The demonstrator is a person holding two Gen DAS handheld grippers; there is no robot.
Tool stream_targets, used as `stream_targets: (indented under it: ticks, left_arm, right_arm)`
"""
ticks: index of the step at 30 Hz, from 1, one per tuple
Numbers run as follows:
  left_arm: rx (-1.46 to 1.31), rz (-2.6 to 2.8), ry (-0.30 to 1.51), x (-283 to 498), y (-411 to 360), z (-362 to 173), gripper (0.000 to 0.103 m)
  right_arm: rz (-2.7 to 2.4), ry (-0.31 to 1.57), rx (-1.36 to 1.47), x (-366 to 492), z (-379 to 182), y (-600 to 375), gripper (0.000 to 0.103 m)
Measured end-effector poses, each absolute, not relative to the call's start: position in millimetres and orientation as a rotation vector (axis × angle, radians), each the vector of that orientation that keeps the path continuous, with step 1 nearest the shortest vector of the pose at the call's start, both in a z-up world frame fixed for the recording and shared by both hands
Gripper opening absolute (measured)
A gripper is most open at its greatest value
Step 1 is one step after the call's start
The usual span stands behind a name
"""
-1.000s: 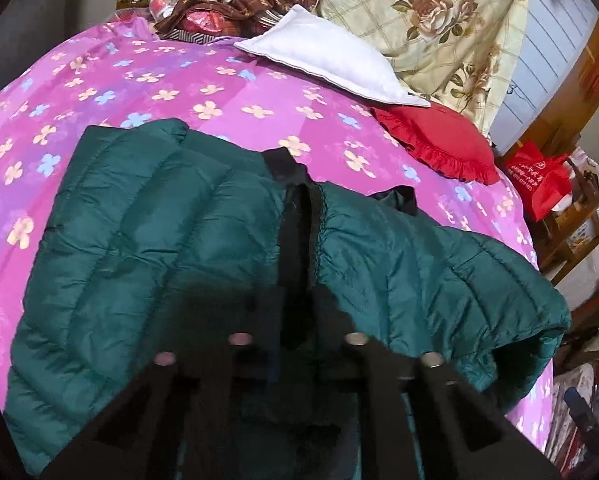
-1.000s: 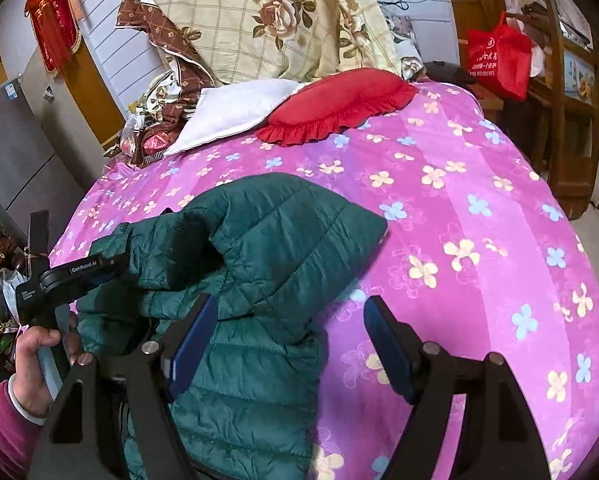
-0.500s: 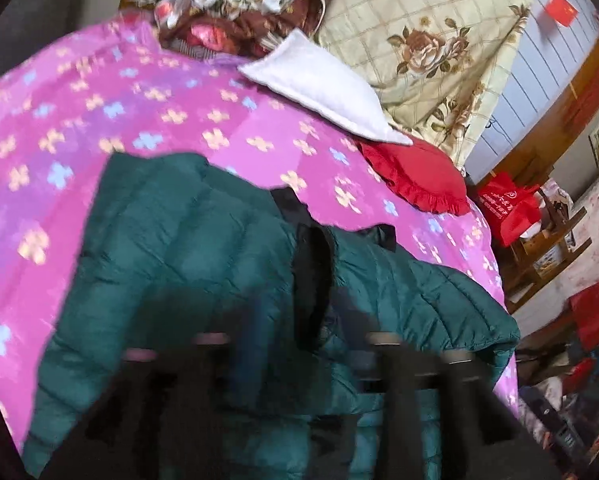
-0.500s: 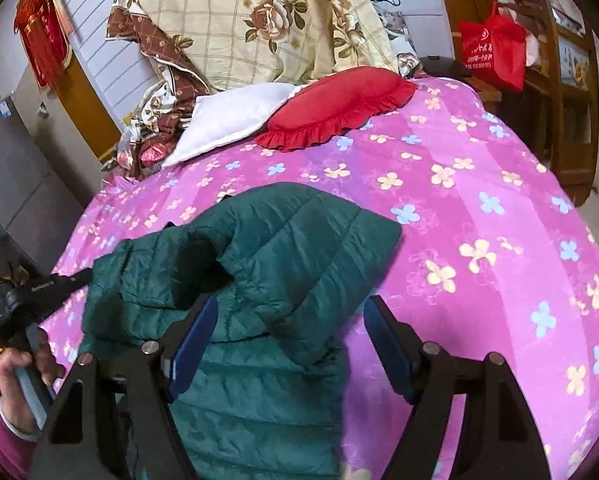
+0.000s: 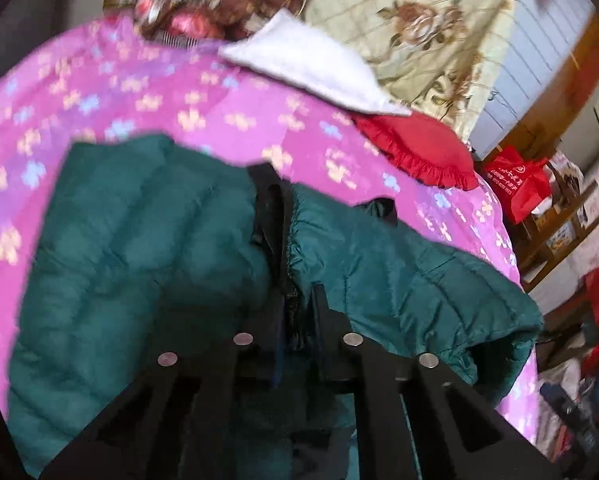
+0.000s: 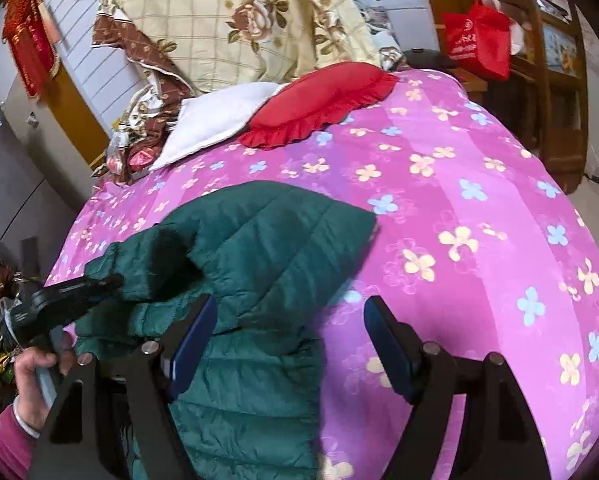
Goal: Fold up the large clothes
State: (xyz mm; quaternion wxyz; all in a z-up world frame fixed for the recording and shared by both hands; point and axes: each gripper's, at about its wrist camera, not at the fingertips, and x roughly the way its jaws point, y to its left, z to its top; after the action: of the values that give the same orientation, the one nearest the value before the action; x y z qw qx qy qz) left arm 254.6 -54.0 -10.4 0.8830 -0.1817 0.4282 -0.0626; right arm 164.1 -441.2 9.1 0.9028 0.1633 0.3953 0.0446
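Green quilted jacket (image 6: 259, 264): lies on the near part of the pink flowered bed (image 6: 459, 200), one part folded over on top. Left gripper (image 5: 295, 320): jaws clenched on the jacket's black front edge (image 5: 273, 216). Right gripper (image 6: 287, 340): jaws released, spread wide above the jacket's right side. Red cushion (image 6: 319, 100) and white pillow (image 6: 219, 120): beyond the jacket, touching.

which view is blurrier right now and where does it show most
Left wrist view: motion blur smears the floral bedspread and green jacket, though the left claw, closed on the jacket's dark edge, stays crisper. Right wrist view: sharp, only fisheye bending; right claw open.
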Motion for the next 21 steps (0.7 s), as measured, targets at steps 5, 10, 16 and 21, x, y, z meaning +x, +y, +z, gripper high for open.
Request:
stream_targets:
  ticks: [5,10,16,21]
  left_arm:
    - [-0.346,-0.107,0.824,242,-29,13,0.000]
    - [-0.310,-0.055,0.787,235,-6,21,0.000]
    - [-0.289,0.003,0.773,221,30,17,0.000]
    - [-0.299,0.045,0.786,215,56,3,0.000]
  right_arm:
    - [0.099,0.830,0.354,175,0,-435,0.079]
    - [0.116,0.837,0.338,195,-8,-412,0.079]
    - [0.121,0.887,0.295,230,-22,-380,0.079]
    - [0.136,0.904,0.227,251,-31,-347,0.079]
